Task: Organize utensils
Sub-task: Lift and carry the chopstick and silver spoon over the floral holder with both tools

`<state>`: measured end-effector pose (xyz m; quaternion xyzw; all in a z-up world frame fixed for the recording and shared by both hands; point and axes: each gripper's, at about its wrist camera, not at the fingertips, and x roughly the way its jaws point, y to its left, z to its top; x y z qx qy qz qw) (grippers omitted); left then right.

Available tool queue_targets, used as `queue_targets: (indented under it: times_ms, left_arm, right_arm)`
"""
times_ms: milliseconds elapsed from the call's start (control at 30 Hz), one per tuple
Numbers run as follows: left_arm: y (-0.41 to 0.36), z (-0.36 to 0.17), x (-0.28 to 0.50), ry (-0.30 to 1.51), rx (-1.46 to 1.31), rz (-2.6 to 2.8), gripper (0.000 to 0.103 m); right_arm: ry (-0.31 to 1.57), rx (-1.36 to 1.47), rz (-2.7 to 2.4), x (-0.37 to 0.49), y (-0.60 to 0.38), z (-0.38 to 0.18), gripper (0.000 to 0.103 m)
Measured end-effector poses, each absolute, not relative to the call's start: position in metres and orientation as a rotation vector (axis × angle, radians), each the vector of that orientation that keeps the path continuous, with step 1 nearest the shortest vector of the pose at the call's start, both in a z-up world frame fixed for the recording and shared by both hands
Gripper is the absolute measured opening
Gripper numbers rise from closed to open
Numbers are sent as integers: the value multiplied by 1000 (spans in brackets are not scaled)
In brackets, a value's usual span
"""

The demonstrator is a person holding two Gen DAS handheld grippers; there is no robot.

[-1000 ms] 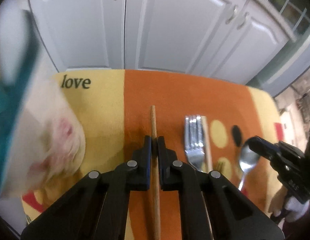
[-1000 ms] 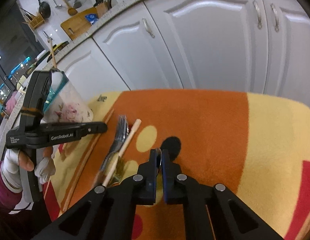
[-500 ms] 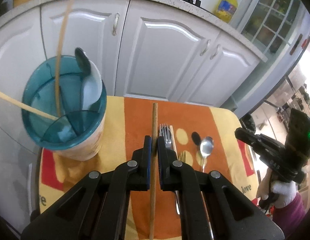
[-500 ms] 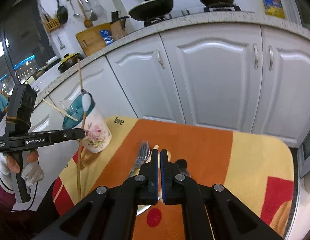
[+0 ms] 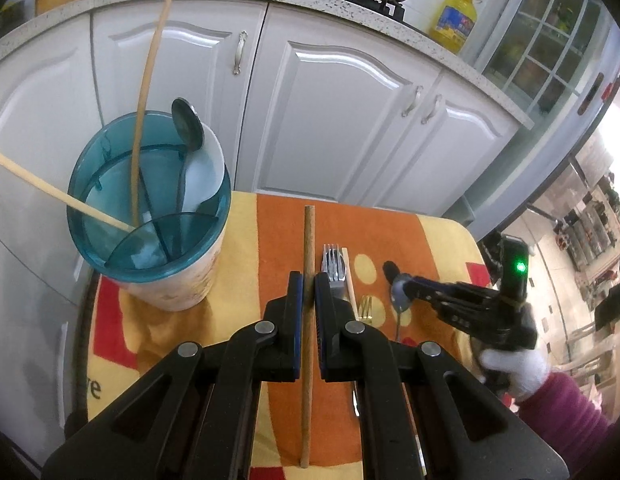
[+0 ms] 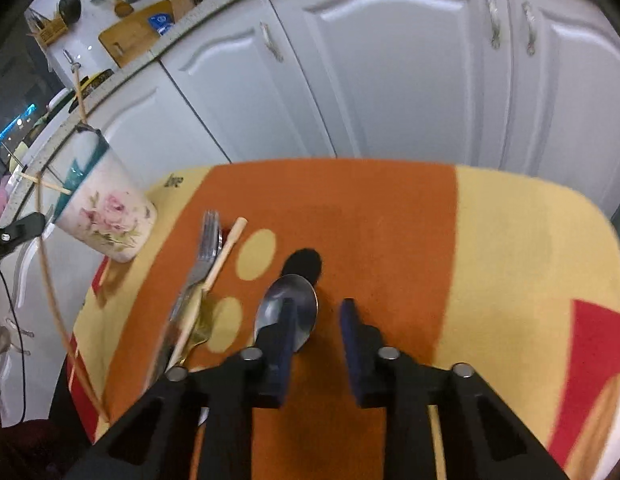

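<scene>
Utensils lie spread on the orange and yellow cloth (image 5: 269, 240), and one of them is in my grip. In the left wrist view, at the bottom centre, my left gripper (image 5: 307, 280) is clamped on a brown chopstick (image 5: 308, 240), which runs straight up the middle of the frame between the pads and sticks out past them above and below, clear of the cloth. Just right of the pads lie a steel fork (image 5: 333, 264) and a pale chopstick (image 5: 349, 276) side by side, with a gold fork (image 5: 365, 307) showing below them. Further right, my right gripper (image 5: 406, 280) reaches in from the lower right edge, its tips over the spoon (image 5: 400, 300); a white-gloved hand (image 5: 514, 368) holds it.

In the right wrist view, the right gripper (image 6: 316, 316) sits at the bottom centre with its jaws opening. The spoon (image 6: 287, 308) lies on the cloth with its bowl partly behind the left finger (image 6: 281, 344); neither pad presses on it. A black spot (image 6: 303, 264) on the cloth sits just above the bowl.

At the far left stands the holder (image 5: 149, 208), a floral cup with a teal divided rim, on the cloth's left edge. Two pale chopsticks (image 5: 143, 92) and a ladle (image 5: 187, 128) stand in it, leaning out. White cabinets (image 5: 350, 120) fill the background.
</scene>
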<state>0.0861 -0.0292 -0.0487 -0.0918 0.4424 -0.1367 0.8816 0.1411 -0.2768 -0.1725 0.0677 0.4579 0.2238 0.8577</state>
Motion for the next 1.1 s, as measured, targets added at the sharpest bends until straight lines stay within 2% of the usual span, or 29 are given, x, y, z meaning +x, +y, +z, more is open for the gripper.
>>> queue_targets:
  times_ms: [67, 133, 600, 1100]
  left_arm:
    - [-29, -47, 84, 918, -190, -291, 4]
    - [-28, -44, 82, 913, -191, -299, 4]
    - [-9, -2, 58, 833, -224, -338, 4]
    - [44, 68, 57, 673, -289, -281, 4]
  right_arm:
    - [961, 166, 476, 139, -278, -170, 4]
    - [921, 180, 486, 130, -281, -156, 2]
    - [709, 110, 524, 80, -277, -55, 2]
    - [515, 28, 620, 93, -217, 39, 1]
